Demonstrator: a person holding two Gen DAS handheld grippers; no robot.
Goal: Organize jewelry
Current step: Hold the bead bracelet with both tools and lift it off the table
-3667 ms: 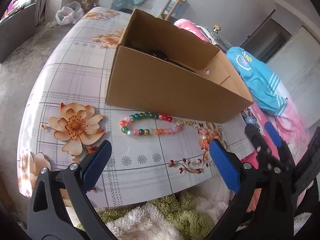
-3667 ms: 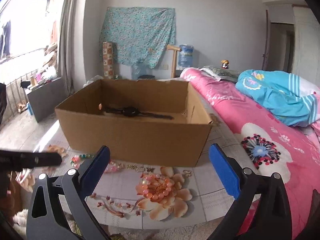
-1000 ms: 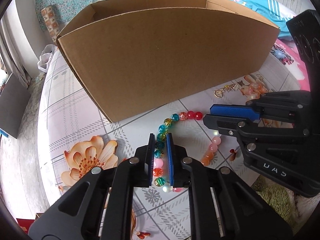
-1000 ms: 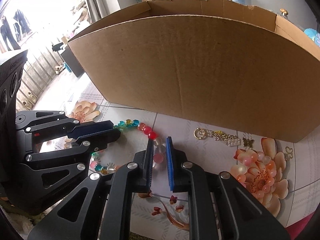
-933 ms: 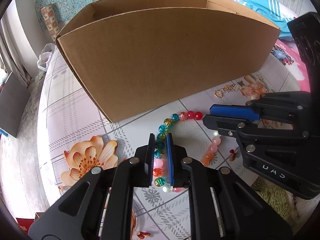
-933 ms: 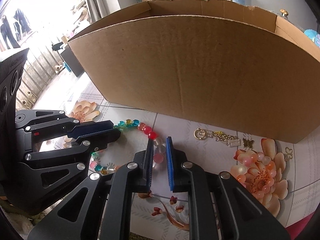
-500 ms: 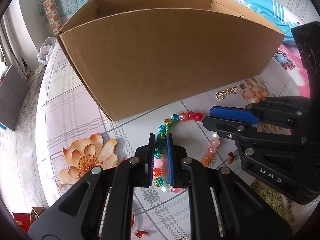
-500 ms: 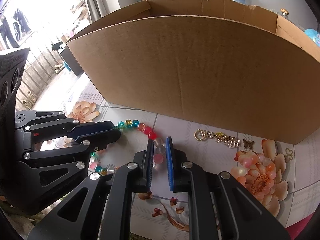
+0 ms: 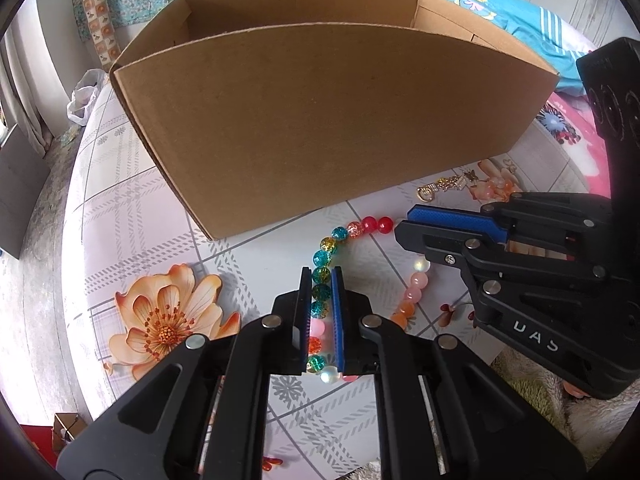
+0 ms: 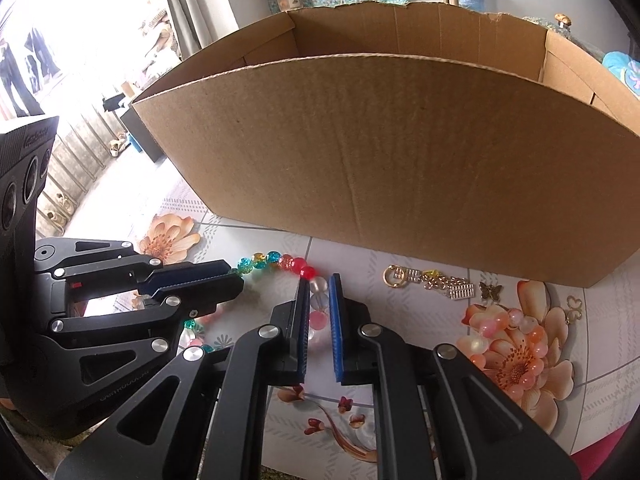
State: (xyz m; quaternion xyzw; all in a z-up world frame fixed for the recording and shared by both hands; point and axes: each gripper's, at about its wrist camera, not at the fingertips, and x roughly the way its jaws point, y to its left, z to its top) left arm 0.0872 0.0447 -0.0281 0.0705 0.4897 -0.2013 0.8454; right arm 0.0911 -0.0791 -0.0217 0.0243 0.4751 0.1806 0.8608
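A multicoloured bead bracelet (image 9: 339, 235) lies on the flowered tablecloth in front of a large open cardboard box (image 9: 320, 120). My left gripper (image 9: 321, 276) is shut on the teal and green beads at the bracelet's left side. My right gripper (image 10: 319, 284) is shut on the clear and pink beads (image 10: 319, 300) at its right side. Each gripper shows in the other's view: the right one (image 9: 412, 220) and the left one (image 10: 236, 278). A gold charm chain (image 10: 432, 280) lies on the cloth to the right.
The box wall (image 10: 400, 168) stands close ahead of both grippers. A bed with pink bedding (image 9: 560, 128) and a blue garment (image 9: 512, 12) is on the right. A green fluffy rug (image 9: 540, 392) lies below the table's near edge.
Both grippers came down from open above the table and shut on the bracelet. In the last second they lifted slightly; more of the box's inside shows now.
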